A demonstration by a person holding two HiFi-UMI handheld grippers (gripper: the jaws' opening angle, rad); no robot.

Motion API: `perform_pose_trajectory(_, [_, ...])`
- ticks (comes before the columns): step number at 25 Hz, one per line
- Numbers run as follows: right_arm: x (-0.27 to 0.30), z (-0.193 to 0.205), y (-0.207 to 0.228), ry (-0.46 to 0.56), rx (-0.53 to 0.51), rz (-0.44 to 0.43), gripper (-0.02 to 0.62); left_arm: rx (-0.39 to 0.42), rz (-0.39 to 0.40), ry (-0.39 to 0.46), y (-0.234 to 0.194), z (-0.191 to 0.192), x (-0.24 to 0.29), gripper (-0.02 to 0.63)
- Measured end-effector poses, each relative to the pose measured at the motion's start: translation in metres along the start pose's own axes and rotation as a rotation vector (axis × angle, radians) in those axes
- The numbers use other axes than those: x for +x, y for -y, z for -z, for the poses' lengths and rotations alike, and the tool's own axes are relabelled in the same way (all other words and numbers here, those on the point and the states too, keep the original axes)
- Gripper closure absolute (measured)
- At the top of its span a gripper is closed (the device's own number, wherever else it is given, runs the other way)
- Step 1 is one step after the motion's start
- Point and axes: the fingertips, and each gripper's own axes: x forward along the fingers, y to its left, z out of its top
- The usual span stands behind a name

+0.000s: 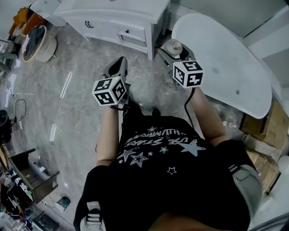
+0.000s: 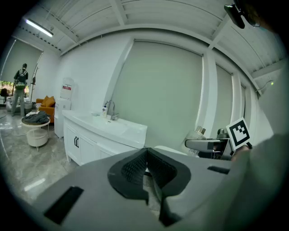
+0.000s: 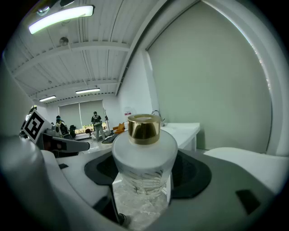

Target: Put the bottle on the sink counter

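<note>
A frosted glass bottle (image 3: 144,158) with a gold cap (image 3: 144,127) stands upright between the wide jaws of my right gripper (image 3: 146,173), which is shut on it and carries it in the air. From the head view the bottle (image 1: 174,46) hangs over the floor between the white sink counter (image 1: 113,13) and a bathtub. The sink counter (image 3: 185,131) lies ahead, beyond the bottle. My left gripper (image 1: 118,67) is held out beside it, shut with nothing between its pads (image 2: 135,167). The counter (image 2: 108,127) with its faucet (image 2: 110,109) also shows in the left gripper view.
A white bathtub (image 1: 226,63) fills the right of the head view. A round basket (image 1: 38,43) stands on the marble floor at the far left, with shelves of clutter (image 1: 27,176) at the lower left. People stand far off (image 3: 96,122).
</note>
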Motion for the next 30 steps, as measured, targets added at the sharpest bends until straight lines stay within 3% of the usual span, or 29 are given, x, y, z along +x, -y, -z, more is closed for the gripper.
perform_pose_trajectory(20, [0.025, 0.001, -0.013, -0.009, 0.015, -0.004, 0.276, -0.014, -0.001, -0.031, -0.027, 0.008, -0.003, 0.597])
perform_pose_trajectory(30, [0.083, -0.018, -0.023, 0.001, 0.02, 0.022, 0.276, -0.017, 0.015, -0.019, -0.086, -0.017, 0.019, 0.597])
